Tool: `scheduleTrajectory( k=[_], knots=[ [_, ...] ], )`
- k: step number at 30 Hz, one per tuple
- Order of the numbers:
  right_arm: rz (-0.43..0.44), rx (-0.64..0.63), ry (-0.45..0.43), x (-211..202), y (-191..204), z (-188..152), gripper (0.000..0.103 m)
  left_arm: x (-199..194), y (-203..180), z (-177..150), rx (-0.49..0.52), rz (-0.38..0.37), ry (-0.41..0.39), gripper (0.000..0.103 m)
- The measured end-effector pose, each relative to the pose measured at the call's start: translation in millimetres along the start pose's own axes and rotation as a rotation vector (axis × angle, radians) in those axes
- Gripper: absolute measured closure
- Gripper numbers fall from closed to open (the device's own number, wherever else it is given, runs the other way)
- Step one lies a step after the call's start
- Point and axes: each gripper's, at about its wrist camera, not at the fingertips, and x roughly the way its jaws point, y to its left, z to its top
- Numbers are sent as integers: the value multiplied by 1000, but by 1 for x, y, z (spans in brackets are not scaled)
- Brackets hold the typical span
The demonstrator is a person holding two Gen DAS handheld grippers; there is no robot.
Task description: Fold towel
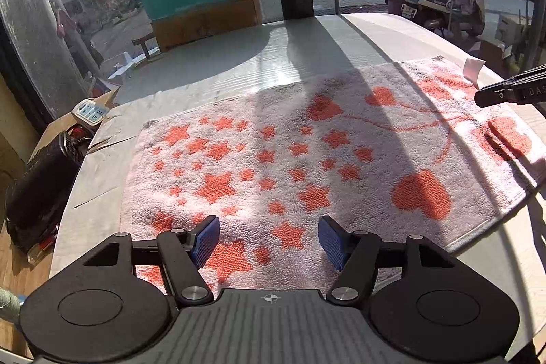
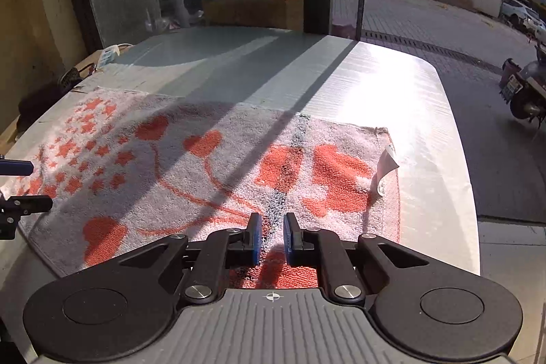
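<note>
The towel's [image 1: 290,166] near edge is hidden under both gripper bodies, and its right end runs out of the left wrist view. One towel lies spread flat on the white table [image 2: 392,84], patterned with orange stars and hearts, a single white tag [image 2: 385,169] curling up at its right edge. The left gripper [image 1: 269,239] sits over the star-covered near-left part, its two blue pads wide apart with nothing between them. The right gripper [image 2: 273,241] sits over the near-right part; its pads stand close together with a narrow gap, and whether they pinch any cloth cannot be made out
</note>
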Motion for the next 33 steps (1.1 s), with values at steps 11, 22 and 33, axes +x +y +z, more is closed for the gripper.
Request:
scheduleTrajectory(
  k=[11,22,33],
  knots=[
    [-93,179,-124,-34,-46,19,43,3,-133,41,141,-512,-115,22],
    [-129,174,-77,-56,-88,32,41,27,-225,42,171,-539,-48,41],
    [-190,-33,25,14,-76,50,41,35,-245,38,197,-445,7,51]
  ],
)
